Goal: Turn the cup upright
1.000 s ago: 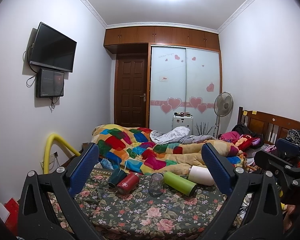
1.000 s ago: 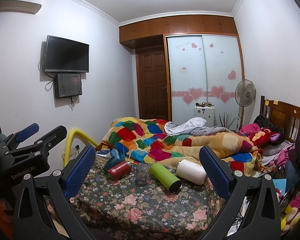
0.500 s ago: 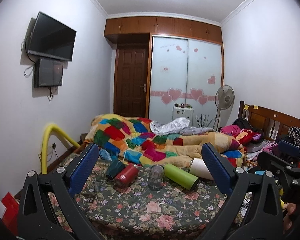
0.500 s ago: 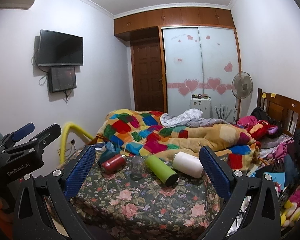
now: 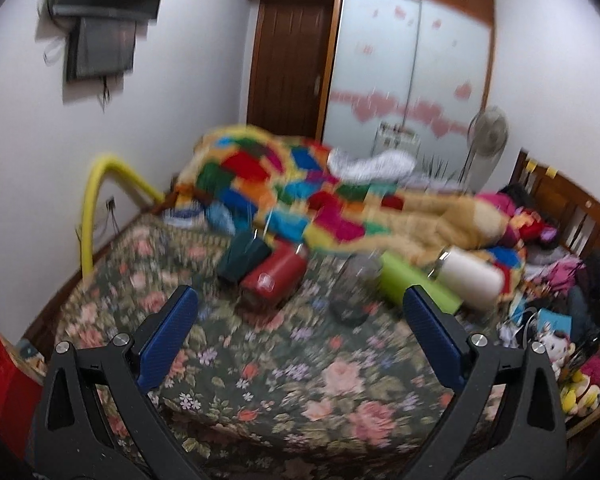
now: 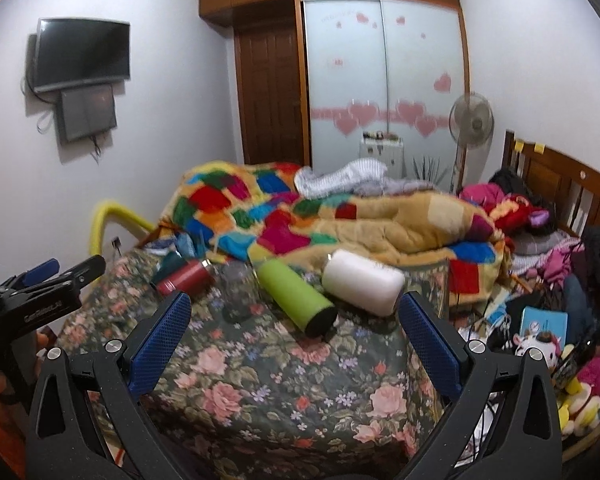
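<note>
Several cups lie in a row on the floral bedspread (image 5: 300, 368): a dark teal cup (image 5: 242, 258), a red cup (image 5: 274, 276), a clear glass cup (image 5: 356, 290) mouth down, a green cup (image 5: 416, 286) and a white cup (image 5: 470, 276). In the right wrist view they are the red cup (image 6: 186, 278), clear glass (image 6: 240, 290), green cup (image 6: 296, 296) and white cup (image 6: 362, 286). My left gripper (image 5: 300, 336) is open and empty, short of the cups. My right gripper (image 6: 294, 334) is open and empty, just before the green cup. The left gripper (image 6: 40, 292) shows at the left edge.
A rumpled patchwork quilt (image 6: 340, 216) lies right behind the cups. A yellow rail (image 5: 100, 200) stands at the bed's left side. Toys and clutter (image 6: 560, 340) fill the floor on the right. A wooden headboard (image 6: 560, 184) and a fan (image 6: 470, 124) stand at the far right.
Both grippers have tilted down and moved closer to the bed, so the cups look larger. The left wrist view is motion-blurred. The cups have not moved.
</note>
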The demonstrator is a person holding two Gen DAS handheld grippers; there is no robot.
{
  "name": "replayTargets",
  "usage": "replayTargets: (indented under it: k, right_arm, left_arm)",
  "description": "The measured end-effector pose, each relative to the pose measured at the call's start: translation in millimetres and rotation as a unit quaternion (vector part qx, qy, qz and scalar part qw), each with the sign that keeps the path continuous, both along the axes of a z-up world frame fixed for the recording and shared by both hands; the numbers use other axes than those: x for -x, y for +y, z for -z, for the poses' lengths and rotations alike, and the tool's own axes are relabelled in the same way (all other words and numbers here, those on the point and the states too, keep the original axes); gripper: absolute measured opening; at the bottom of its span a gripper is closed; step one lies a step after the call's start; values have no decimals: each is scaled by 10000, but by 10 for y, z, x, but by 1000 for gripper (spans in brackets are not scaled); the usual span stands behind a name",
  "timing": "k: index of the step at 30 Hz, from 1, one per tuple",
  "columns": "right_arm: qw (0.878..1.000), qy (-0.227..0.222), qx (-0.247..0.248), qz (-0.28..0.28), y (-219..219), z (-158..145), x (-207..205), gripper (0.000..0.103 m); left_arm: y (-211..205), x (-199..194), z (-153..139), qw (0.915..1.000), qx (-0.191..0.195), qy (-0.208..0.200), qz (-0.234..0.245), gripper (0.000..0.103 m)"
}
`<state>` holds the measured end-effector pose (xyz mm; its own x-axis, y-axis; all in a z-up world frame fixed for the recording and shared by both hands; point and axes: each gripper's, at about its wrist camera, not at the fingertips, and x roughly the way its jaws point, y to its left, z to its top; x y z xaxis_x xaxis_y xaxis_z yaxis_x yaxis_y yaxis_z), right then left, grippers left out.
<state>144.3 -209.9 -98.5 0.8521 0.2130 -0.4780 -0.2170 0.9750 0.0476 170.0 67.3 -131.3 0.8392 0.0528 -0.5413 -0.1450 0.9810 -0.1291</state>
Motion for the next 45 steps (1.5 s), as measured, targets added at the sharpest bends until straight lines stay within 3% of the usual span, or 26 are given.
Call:
replayTargets:
  k: [5,8,14,19,23,28,32,38,42,45]
  right_arm:
    - [9992,380,118,68,8,220,-276,103]
    - [9982,569,152,57,17,332,-437,103]
    - [9961,855,178,85,65,526,-725,103]
    - [9943,1044,210,89,105,638,-851,103]
    - [9937,1082,297,86,120,674,-901,103]
    - [9928,1124,403,60,114,712,-927,103]
    - [9928,1147,349,33,113,724,-959,103]
    - [9928,1139,375,-6,126,756,-983,103]
    - [9921,1191,408,-12,126,811,-1015,103]
    - [9916,1229,413,-3,118,848,-1028,103]
  left_arm:
    - [347,-595,565,9958,455,786,97,103]
    - [470,-877,817,9928,607,1021,160,97]
    - [539,-1358,1108,9905,384,1243,440,91]
    - [560,-1652,1321,9862,343,1496,619,80]
    - [538,-1696,1374,9855,274,1583,547,79]
    - [459,-1652,1276,9831,529,1471,948,79]
    - [344,-1786,1258,9804,351,1588,1113,79]
    - [257,-2189,1381,9689,196,1966,1487,79]
    - [233,-2378,1484,9618,250,2188,1625,71]
    - [173,-2457,1554,9593,35,2289,1656,69]
